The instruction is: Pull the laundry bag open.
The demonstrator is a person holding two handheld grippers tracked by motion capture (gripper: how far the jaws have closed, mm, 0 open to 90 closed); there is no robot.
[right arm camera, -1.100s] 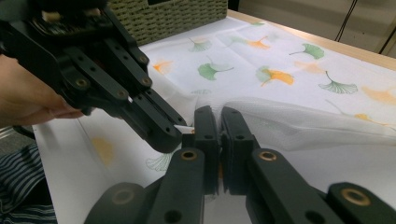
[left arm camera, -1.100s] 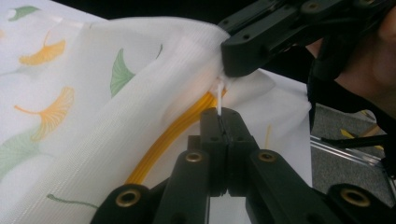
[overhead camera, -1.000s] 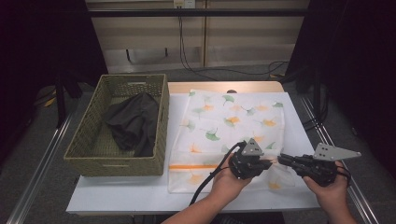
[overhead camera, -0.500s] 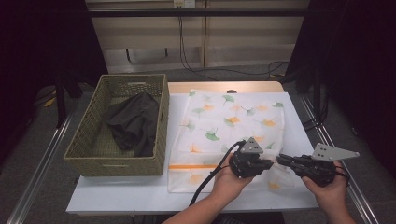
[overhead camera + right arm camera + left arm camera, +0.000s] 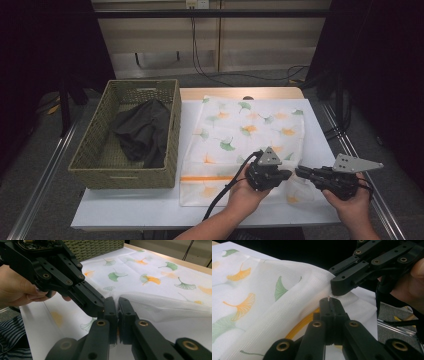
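While both hands rest at the near edge of the tabletop (image 5: 160,212), the high view has the left gripper (image 5: 286,175) and the right gripper (image 5: 301,172) tip to tip over the near right part of the cloth (image 5: 240,135). That cloth, white with green and orange leaf prints and an orange stripe near its front edge, lies spread across the middle of the tabletop. Just left of it stands a woven basket (image 5: 97,155) with a dark garment (image 5: 142,132) heaped inside. A cable (image 5: 225,192) trails from the left gripper toward the front edge.

Seen from the left gripper view, the left gripper (image 5: 329,301) has its jaws pressed together on a raised fold of the cloth (image 5: 262,305), a sliver of white fabric showing between the tips. The right gripper (image 5: 337,288) comes in from the upper right, its jaws also closed, with its tip buried in the same fold just beside the left one. The cloth hangs down from this pinched ridge to the tabletop, the orange stripe curving underneath.

From the right gripper view, the right gripper (image 5: 117,302) holds its jaws narrow on the lifted edge of the cloth (image 5: 160,280), which runs off to the right as a bunched ridge. The left gripper (image 5: 101,306) reaches in from the upper left, its tip touching the right jaws. The basket (image 5: 95,247) sits behind it, at the cloth's far side.
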